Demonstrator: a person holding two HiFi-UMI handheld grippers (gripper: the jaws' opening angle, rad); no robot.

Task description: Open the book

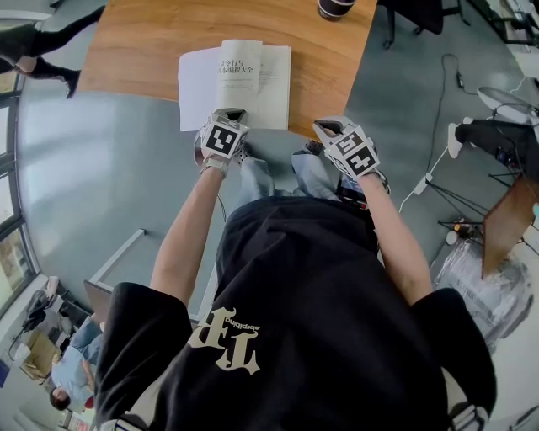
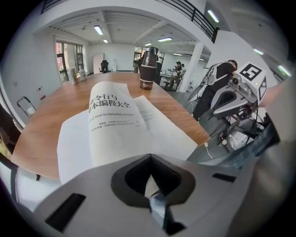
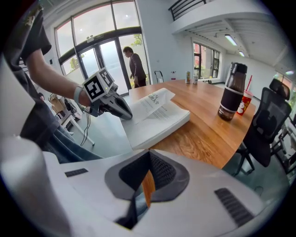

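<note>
My left gripper (image 1: 229, 114) is nearest to the job. Its jaws are pressed together, and I think they pinch the near edge of one page (image 1: 240, 67). My right gripper (image 1: 324, 126) hangs just off the table (image 1: 135, 50) edge. Its jaws are together too, with nothing in them.

The book (image 1: 271, 84) lies flat on the near edge of the table. It is right at 12 o'clock from my left gripper. From my right gripper it is at about 10 o'clock, a little way off. So my left gripper is the closer one.

The long side of the book runs from 6 to 12 o'clock. The cover (image 1: 198, 88) lies open, flat out at 9 o'clock. The page I hold stands up and curls. I think it has to go over toward 9 o'clock to lie on the cover.

Far off at 1 o'clock stands a dark bottle (image 1: 337, 7), well away from the book.
</note>
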